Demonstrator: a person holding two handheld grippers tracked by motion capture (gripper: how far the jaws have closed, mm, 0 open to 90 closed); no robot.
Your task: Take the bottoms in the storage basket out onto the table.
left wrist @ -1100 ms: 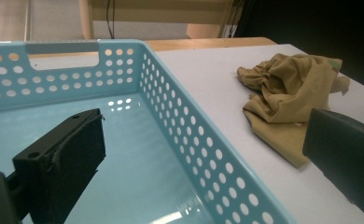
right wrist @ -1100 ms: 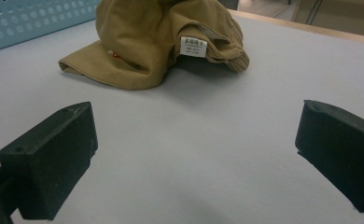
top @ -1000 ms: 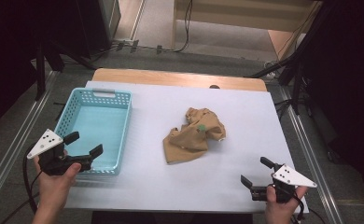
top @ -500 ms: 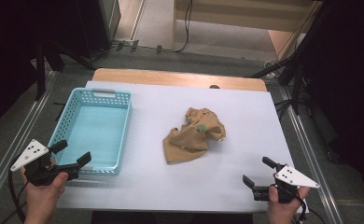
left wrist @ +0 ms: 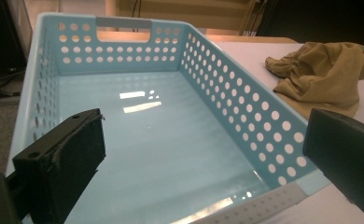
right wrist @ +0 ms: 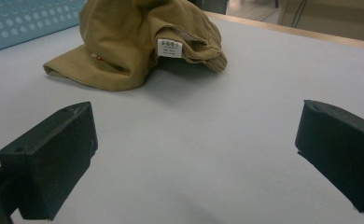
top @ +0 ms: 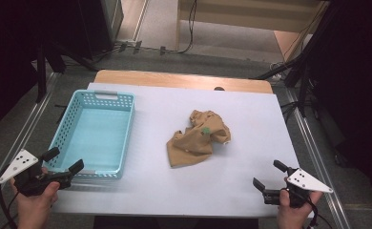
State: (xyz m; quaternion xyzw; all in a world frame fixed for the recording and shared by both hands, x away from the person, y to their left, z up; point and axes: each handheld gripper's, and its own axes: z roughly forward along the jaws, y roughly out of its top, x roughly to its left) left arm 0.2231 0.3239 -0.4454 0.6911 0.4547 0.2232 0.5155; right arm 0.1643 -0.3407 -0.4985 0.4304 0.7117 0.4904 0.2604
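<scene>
While the cloth (top: 199,138) lies crumpled mid-worktop (top: 251,119), right of the basket (top: 94,136), both grippers are held with fingers spread and empty: the left gripper (top: 63,165) at the basket's near end, the right gripper (top: 268,176) near the worktop's front right corner.

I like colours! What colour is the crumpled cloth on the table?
Tan brown cloth; the right gripper view shows it best.

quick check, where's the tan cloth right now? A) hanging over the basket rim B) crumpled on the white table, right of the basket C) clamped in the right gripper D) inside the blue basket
B: the tan cloth lies crumpled on the white table, apart from the blue basket, which is bare inside; the right gripper sits open near the table's front edge, well short of the cloth.
</scene>
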